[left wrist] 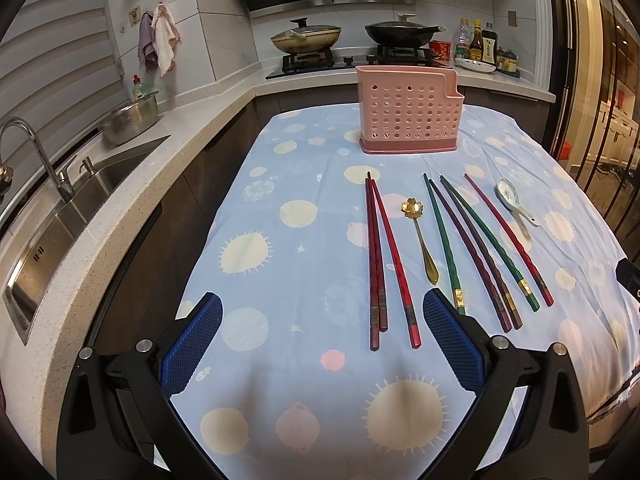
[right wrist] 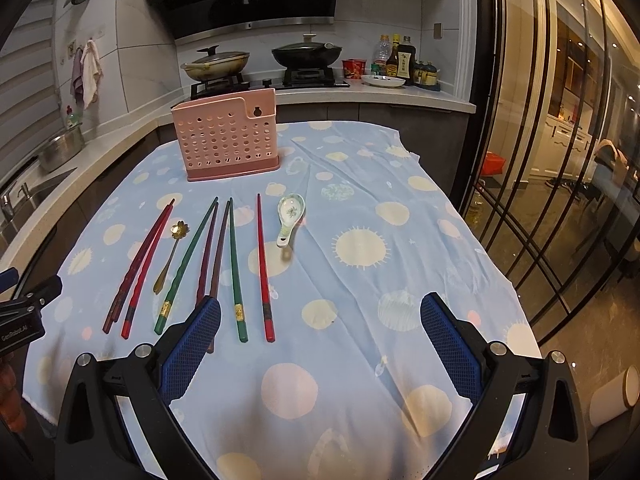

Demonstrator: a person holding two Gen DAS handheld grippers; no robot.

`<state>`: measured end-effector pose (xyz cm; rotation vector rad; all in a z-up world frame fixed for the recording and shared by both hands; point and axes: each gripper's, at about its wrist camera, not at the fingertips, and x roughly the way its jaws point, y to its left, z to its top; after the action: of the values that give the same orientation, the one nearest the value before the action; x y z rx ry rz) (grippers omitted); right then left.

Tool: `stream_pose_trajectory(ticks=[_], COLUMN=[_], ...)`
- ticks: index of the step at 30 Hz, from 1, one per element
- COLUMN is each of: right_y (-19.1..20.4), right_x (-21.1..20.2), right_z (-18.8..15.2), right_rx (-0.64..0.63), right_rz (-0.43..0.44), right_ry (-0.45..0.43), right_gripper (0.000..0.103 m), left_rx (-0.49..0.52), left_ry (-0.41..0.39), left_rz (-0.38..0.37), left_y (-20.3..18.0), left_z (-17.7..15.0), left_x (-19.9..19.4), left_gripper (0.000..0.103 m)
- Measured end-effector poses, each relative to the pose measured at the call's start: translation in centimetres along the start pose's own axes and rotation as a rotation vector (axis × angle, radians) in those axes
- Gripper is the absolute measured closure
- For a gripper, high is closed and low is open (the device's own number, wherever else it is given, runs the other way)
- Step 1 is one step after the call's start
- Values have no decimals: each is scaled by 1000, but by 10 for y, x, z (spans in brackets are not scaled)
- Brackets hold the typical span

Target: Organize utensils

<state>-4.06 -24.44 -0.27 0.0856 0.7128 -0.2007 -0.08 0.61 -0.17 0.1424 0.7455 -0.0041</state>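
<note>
A pink perforated utensil holder (left wrist: 408, 114) (right wrist: 228, 140) stands at the far end of the table. In front of it lie several chopsticks: red ones (left wrist: 378, 260) (right wrist: 138, 264), green ones (left wrist: 444, 244) (right wrist: 234, 268), dark purple ones (left wrist: 472, 256) (right wrist: 208, 256) and a lone red one (left wrist: 508, 240) (right wrist: 263, 268). A gold flower-headed spoon (left wrist: 420, 236) (right wrist: 170, 254) lies among them, a white ceramic spoon (left wrist: 514, 200) (right wrist: 289, 216) to their right. My left gripper (left wrist: 322, 340) hangs open near the red chopsticks' near ends. My right gripper (right wrist: 320, 340) is open, right of the chopsticks, holding nothing.
The table wears a blue cloth with pale circles (left wrist: 280, 240) (right wrist: 380, 240). A counter with a sink (left wrist: 60, 216) runs along the left. At the back, two pans sit on a stove (left wrist: 352, 58) beside sauce bottles (left wrist: 480, 46). Glass doors (right wrist: 560, 160) stand at the right.
</note>
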Motion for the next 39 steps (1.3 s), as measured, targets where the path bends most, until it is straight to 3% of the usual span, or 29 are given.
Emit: stream_pose_trajectory(ticks=[39], right_y=[0], right_x=[5], right_z=[-2], right_rx=[5], right_rz=[14], right_ry=[16], right_gripper=[7], left_rx=[5], left_ry=[23], left_rz=[-5], left_y=[-6], left_z=[-2], left_x=[6], left_gripper=[7])
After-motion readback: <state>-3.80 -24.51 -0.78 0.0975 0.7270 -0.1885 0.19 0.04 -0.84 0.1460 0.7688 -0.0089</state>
